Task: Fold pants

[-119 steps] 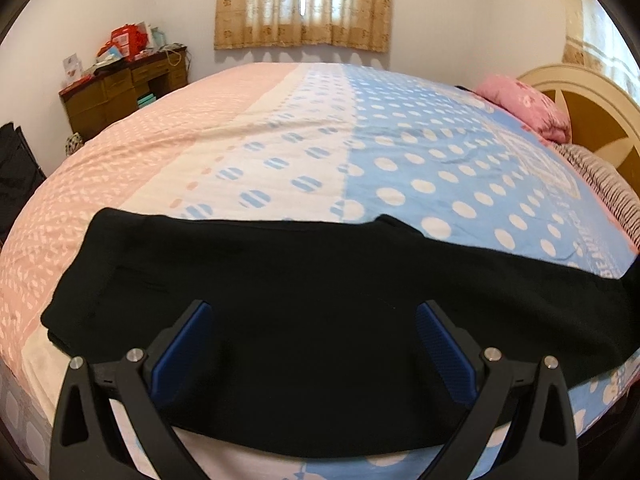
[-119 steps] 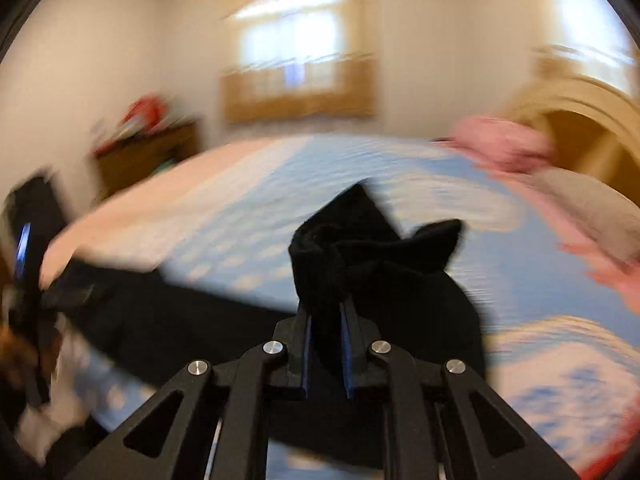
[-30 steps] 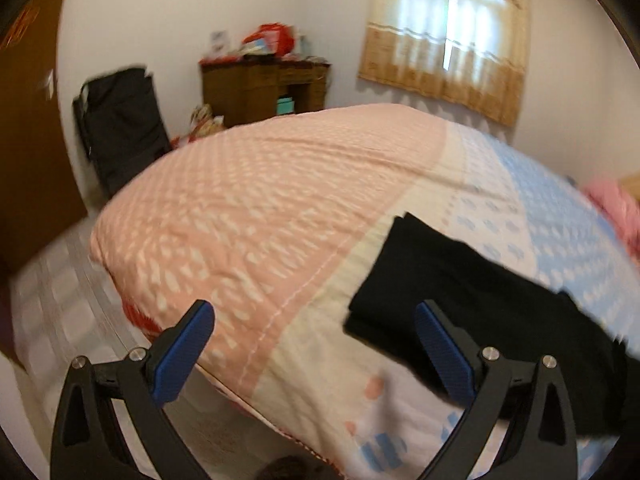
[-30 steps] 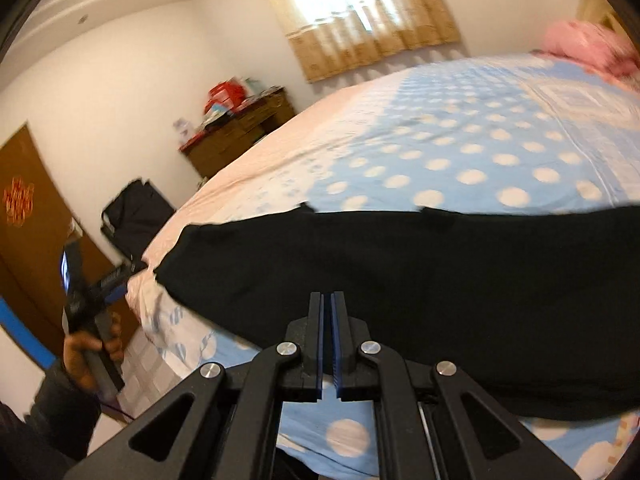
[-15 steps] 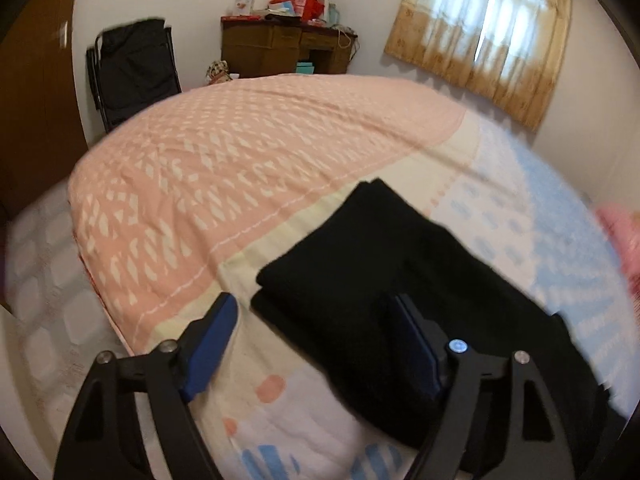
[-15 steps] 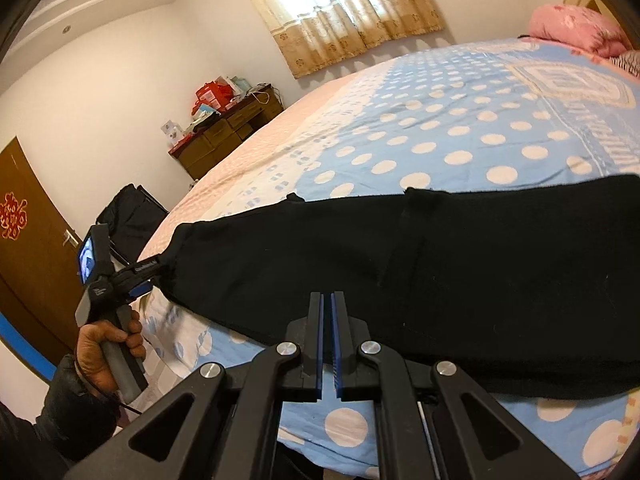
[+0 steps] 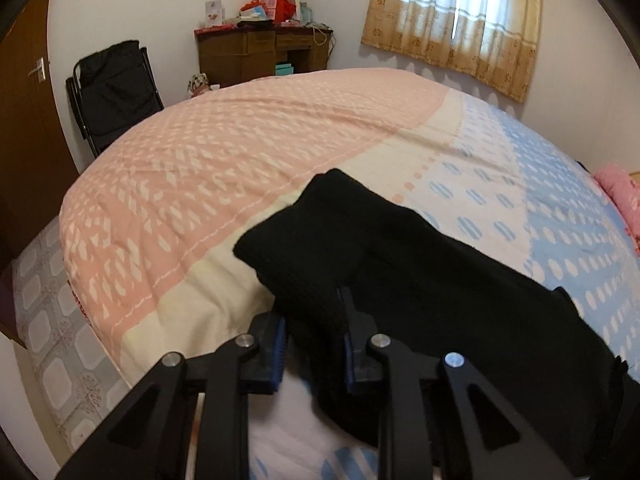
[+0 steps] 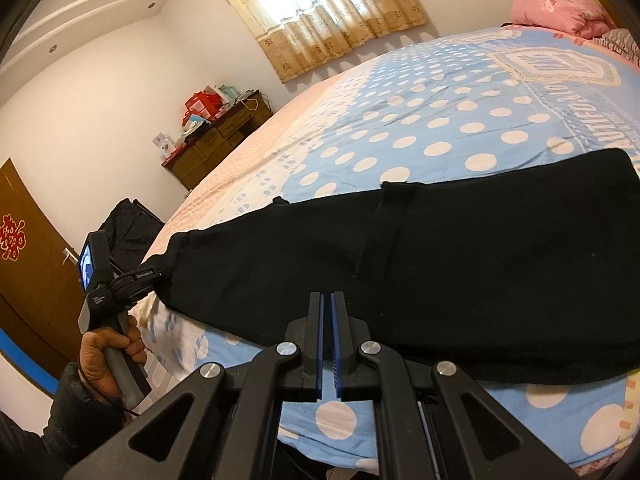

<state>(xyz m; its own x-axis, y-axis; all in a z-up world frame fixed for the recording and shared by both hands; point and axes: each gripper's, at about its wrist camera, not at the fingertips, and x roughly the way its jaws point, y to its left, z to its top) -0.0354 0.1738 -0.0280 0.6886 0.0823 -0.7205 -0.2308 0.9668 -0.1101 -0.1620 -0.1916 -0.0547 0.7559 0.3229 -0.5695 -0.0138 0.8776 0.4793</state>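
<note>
While the right gripper (image 8: 328,332) hangs pressed together and empty, the left gripper (image 7: 314,330), jaws just closing, clamps the knitted black pants (image 7: 420,280) on the dotted quilt (image 7: 200,200).

Pants (image 8: 460,264) lie across near edge of bed (image 8: 440,112), L to R. Pillow (image 8: 560,12) at far R. Desk (image 7: 260,54) & folding chair (image 7: 116,92) beyond bed's L end, by far wall.
</note>
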